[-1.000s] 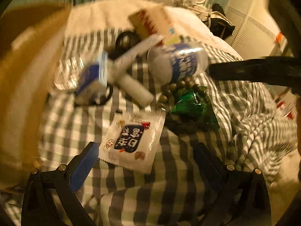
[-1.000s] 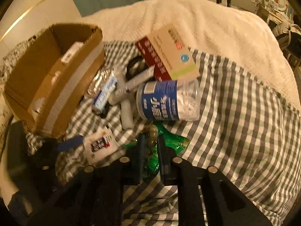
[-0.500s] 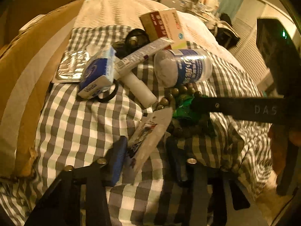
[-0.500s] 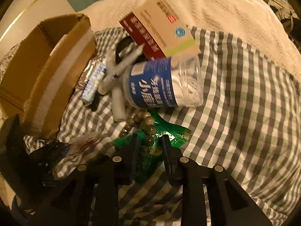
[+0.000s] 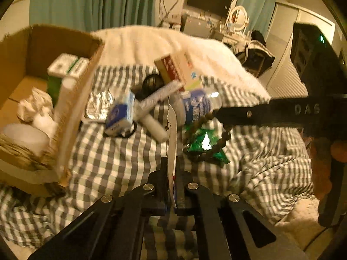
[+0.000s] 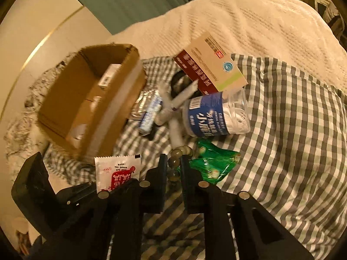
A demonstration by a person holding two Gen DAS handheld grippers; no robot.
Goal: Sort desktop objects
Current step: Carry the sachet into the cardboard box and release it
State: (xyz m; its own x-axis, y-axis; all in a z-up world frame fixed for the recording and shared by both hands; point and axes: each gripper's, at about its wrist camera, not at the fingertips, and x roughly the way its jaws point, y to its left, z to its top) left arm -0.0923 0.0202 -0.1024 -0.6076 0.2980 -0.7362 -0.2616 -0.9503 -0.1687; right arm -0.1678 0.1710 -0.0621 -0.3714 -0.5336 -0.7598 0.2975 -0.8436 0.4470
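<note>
1. We pinch a flat white sachet (image 5: 172, 130) edge-on in our left gripper (image 5: 171, 173), lifted clear of the checked cloth (image 5: 112, 151); its red-printed face shows in the right wrist view.
2. Our right gripper (image 6: 173, 166) is clenched on a string of brown beads (image 6: 177, 162), which hangs from it in a loop above the green snack packet (image 6: 212, 162).
3. The cardboard box (image 5: 71, 112) sits just beside the pile to our left and already holds a green-and-white carton (image 5: 65, 67), crumpled tissue (image 5: 34, 106) and a pale round item, so we judge the sorting well begun.
4. Left on the cloth are the floss-pick jar (image 6: 216, 117), red-and-beige medicine box (image 6: 210, 67), blue-and-white pack (image 5: 120, 114), white tube (image 5: 158, 97), foil blister sheet (image 5: 97, 104) and green packet.
5. We judge both held things not yet delivered to the box.
</note>
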